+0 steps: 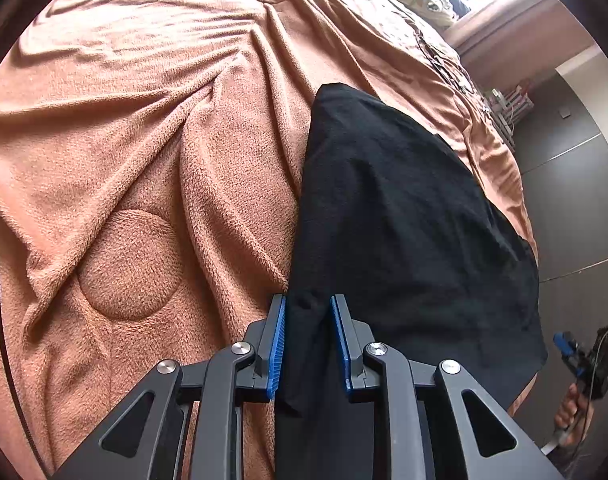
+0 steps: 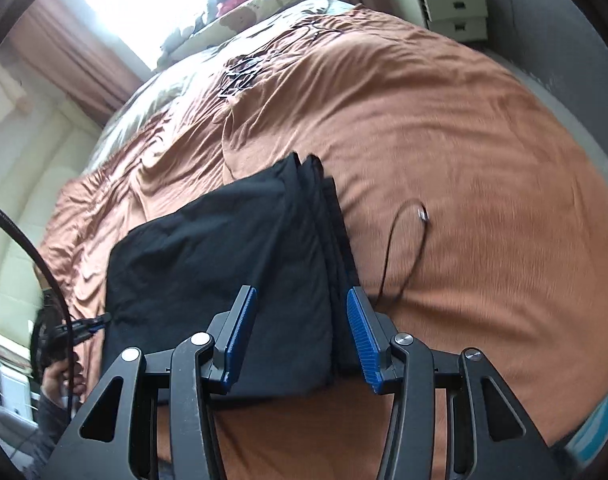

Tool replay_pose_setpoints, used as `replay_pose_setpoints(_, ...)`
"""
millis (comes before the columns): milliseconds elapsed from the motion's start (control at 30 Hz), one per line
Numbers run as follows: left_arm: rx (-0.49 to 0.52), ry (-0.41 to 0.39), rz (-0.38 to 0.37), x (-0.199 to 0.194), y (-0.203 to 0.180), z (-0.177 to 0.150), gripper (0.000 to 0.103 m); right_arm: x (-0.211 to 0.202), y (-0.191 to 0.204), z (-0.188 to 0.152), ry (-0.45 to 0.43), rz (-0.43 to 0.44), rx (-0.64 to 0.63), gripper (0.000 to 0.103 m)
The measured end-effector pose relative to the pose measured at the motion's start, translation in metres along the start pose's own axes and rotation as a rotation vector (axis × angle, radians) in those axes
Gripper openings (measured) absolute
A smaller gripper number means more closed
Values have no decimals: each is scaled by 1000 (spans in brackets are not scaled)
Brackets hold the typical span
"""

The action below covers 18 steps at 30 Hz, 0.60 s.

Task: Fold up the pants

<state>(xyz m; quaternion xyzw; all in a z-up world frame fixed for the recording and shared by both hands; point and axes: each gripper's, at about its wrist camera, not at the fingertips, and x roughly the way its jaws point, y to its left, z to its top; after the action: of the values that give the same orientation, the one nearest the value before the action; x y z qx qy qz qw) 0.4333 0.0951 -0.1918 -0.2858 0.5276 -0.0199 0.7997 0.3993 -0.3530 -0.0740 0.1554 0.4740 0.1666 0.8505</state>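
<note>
Black fabric pants (image 2: 224, 256), folded into a thick rectangle, lie on a bed's rust-orange fleece blanket (image 2: 484, 184), long axis running away from both tongs. Left tongs (image 1: 307, 344) straddle a fabric edge, spread; right tongs (image 2: 302, 338) spread over the near corner. No readable writing.

The right gripper (image 2: 302, 336) sits at six o'clock with its blue-padded jaws spread wide, a corner of the folded black pants (image 2: 224, 272) lying between them with a gap to each pad. The pants rest on the brown blanket (image 2: 484, 160), their stacked fold edges running toward twelve o'clock, and a thin black cable (image 2: 400, 240) loops on the blanket just beside them at three o'clock. At nine o'clock the left gripper (image 2: 96, 322) reaches the pants' edge; drawers (image 2: 452, 10) stand at one o'clock.
</note>
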Motion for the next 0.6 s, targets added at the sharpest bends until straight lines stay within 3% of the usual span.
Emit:
replay_pose_setpoints(267, -3, 13, -10, 0, 2, 2, 24, 3, -22, -30, 11, 54, 119, 45)
replay_pose_setpoints(400, 3, 16, -6, 0, 1, 2, 24, 9, -30, -40, 6, 86, 177, 57)
replay_pose_setpoints(600, 2, 17, -5, 0, 0, 2, 24, 26, -40, -47, 1, 199, 285, 57)
